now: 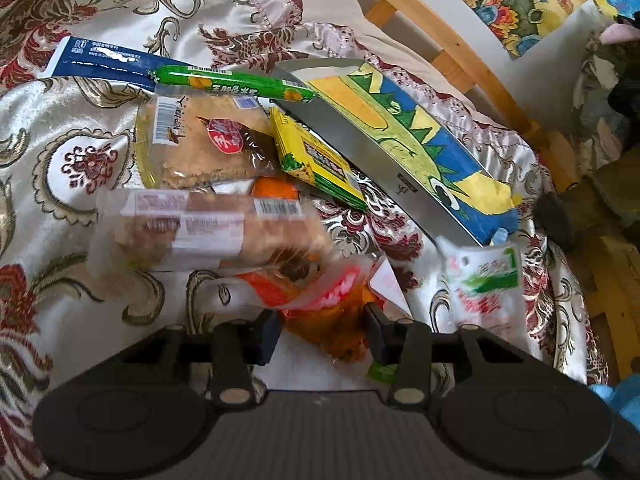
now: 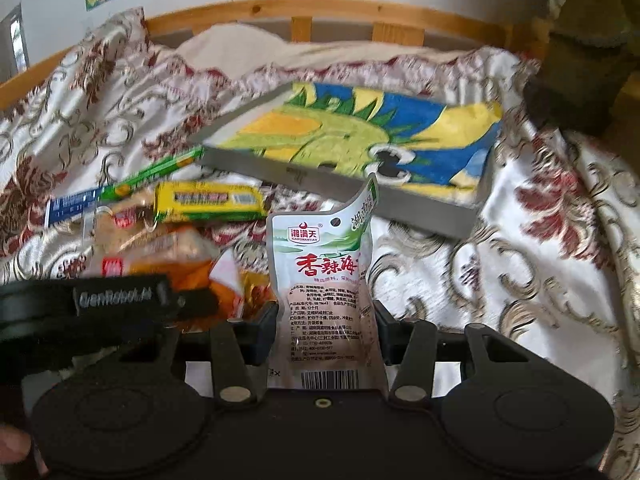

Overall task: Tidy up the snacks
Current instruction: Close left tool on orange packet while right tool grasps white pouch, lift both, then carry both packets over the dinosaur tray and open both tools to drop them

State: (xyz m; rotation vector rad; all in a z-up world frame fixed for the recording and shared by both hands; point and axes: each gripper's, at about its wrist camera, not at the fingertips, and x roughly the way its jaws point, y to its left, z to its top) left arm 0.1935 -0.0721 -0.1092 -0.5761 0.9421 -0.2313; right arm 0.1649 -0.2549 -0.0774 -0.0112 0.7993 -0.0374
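Observation:
A pile of snacks lies on a floral cloth. In the left wrist view I see a green sausage stick (image 1: pixel 234 83), a blue packet (image 1: pixel 104 65), a clear pastry bag (image 1: pixel 200 142), a yellow-green packet (image 1: pixel 316 158), a long clear bread bag (image 1: pixel 208 234) and an orange-red packet (image 1: pixel 320 296). My left gripper (image 1: pixel 323 334) is open around the orange-red packet. My right gripper (image 2: pixel 326 330) stands open around a white seaweed pouch (image 2: pixel 326 280), which also shows in the left wrist view (image 1: pixel 486 284). The left gripper also shows in the right wrist view (image 2: pixel 120 298).
A flat grey box with a painted green-and-blue lid (image 1: pixel 408 136) (image 2: pixel 360 140) lies behind the snacks. A wooden rail (image 2: pixel 280 12) runs along the back, with drawings on the wall above. The floral cloth (image 2: pixel 540 260) spreads to the right.

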